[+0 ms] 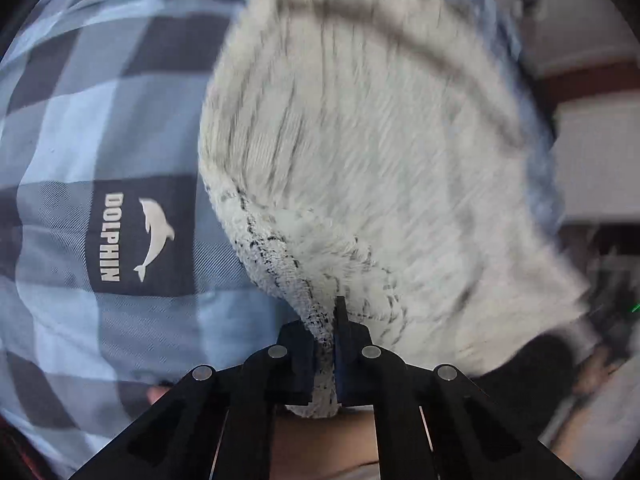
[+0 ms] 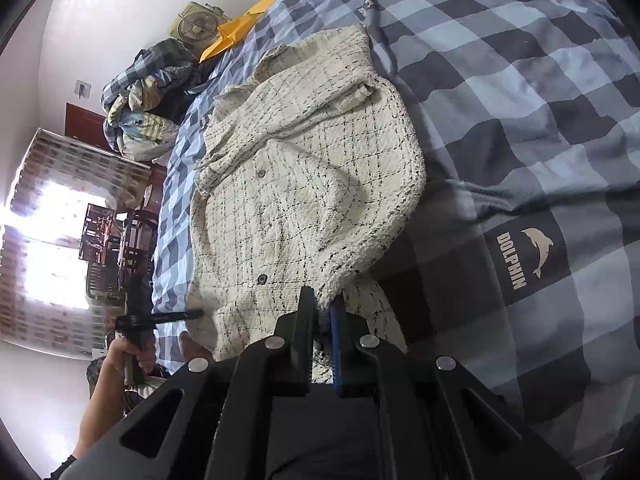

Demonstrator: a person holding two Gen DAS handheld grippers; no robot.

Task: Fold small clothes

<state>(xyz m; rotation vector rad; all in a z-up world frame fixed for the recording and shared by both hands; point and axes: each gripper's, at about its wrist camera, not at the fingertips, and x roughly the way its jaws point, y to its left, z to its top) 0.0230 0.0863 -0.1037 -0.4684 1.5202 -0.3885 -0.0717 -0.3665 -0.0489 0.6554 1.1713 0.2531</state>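
while both sets of jaws are clamped tight on the hem of the cream jacket [image 2: 304, 168], which lies on the checked bed [image 2: 520, 128] toward 12 o'clock, uneven lifting could pull the thick fabric free or skew the fold.

The checked bedspread [image 2: 520, 128] lies bare across the right half of the right wrist frame, open room beside the cream jacket [image 2: 304, 168], while a heap of clothes [image 2: 148, 92], a fan [image 2: 196, 26] and a yellow envelope [image 2: 236, 28] crowd the upper left.
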